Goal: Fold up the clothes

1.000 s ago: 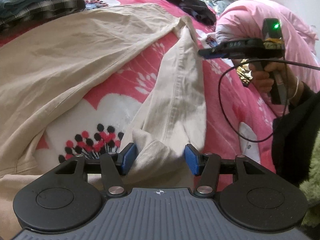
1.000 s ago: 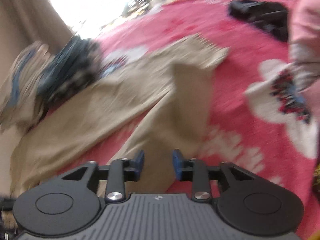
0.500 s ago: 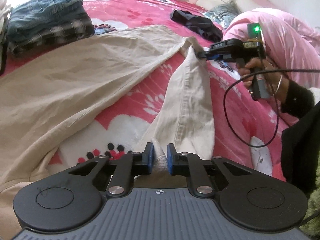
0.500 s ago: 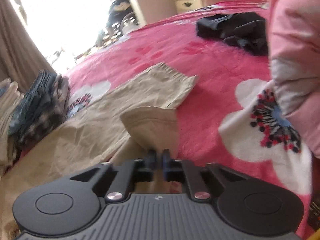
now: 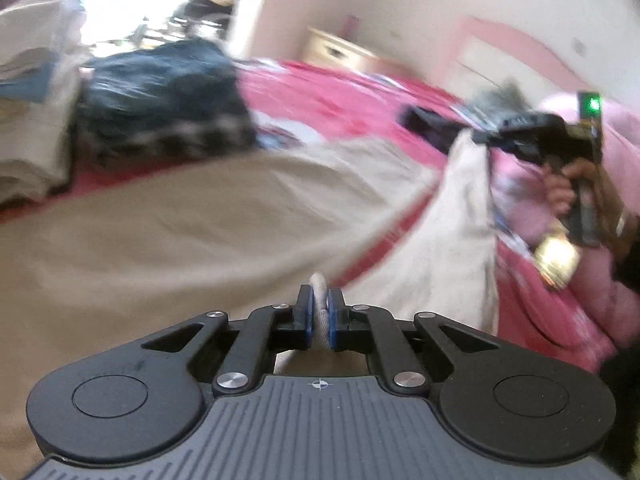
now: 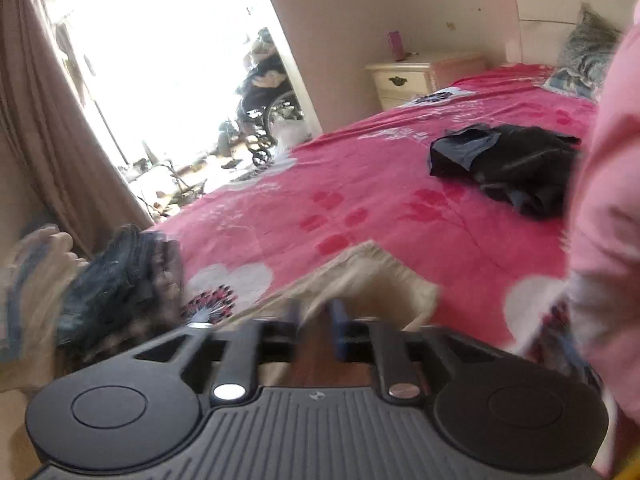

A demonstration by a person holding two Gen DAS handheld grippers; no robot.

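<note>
The left tongs (image 5: 319, 314) are clenched on a fold of the beige trousers (image 5: 168, 216). The right tongs (image 5: 486, 138), seen from the left wrist, pinch a trouser-leg end and hold it lifted above the bed (image 6: 360, 200). The rest of the trousers lies spread on the pink floral cover. Folded clothes (image 5: 160, 100) are stacked beyond; a black garment (image 6: 508, 164) lies well apart.
</note>
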